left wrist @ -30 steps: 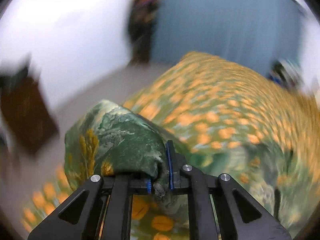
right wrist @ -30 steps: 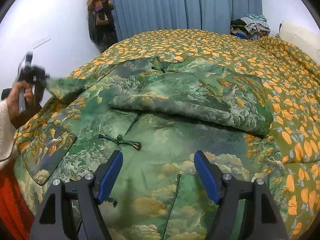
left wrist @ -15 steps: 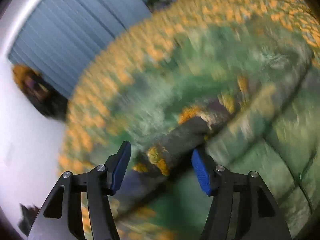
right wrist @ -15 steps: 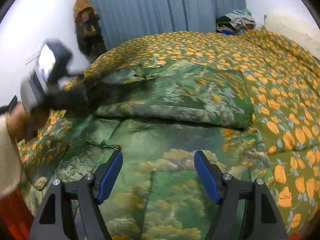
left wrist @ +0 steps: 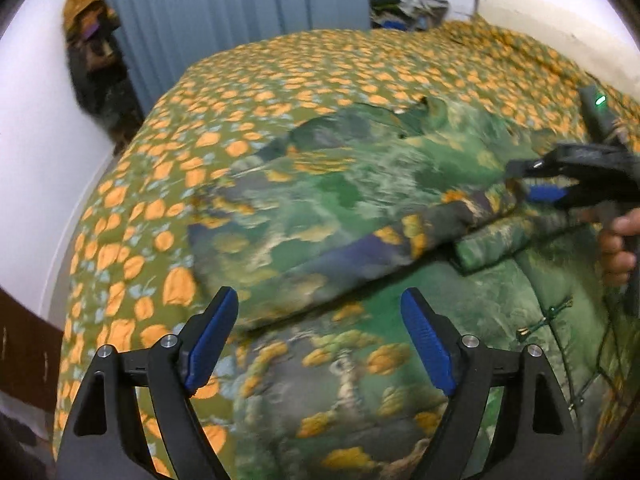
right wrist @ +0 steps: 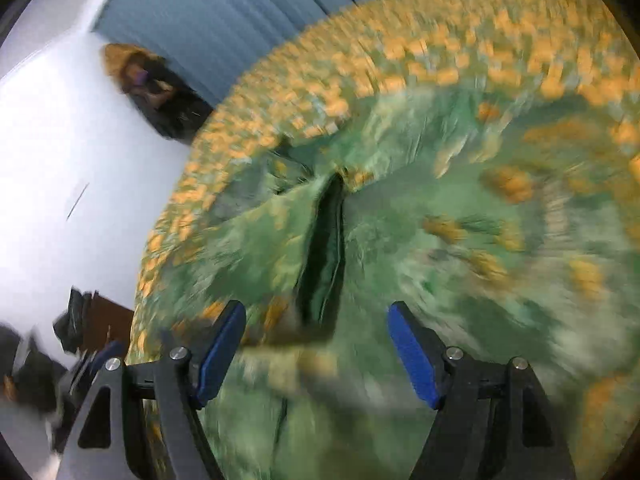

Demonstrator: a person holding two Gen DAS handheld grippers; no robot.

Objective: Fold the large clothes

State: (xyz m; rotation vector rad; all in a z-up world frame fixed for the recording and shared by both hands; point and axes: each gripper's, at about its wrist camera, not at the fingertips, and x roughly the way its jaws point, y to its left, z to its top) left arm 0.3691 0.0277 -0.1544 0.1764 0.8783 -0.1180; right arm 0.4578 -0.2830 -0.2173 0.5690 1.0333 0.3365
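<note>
A large green landscape-print robe (left wrist: 352,208) lies on the bed, both sleeves folded in across its chest. My left gripper (left wrist: 320,340) is open and empty above the robe's lower left part. The right gripper shows at the right of the left wrist view (left wrist: 532,184), jaws apart around the end of the folded sleeve (left wrist: 472,208). In the blurred right wrist view my right gripper (right wrist: 316,352) is open over the robe (right wrist: 440,264), near a dark fold opening (right wrist: 324,252).
The bed has an orange-flowered green bedspread (left wrist: 280,72). A blue curtain (left wrist: 224,12) and a hanging dark coat (left wrist: 96,60) are at the back left. A clothes pile (left wrist: 408,4) sits at the far end. A brown furniture edge (left wrist: 24,344) is at the left.
My left gripper let go of the sleeve it carried, which now lies folded across the robe, and drew back. My right gripper moved forward over the robe to the sleeve end.
</note>
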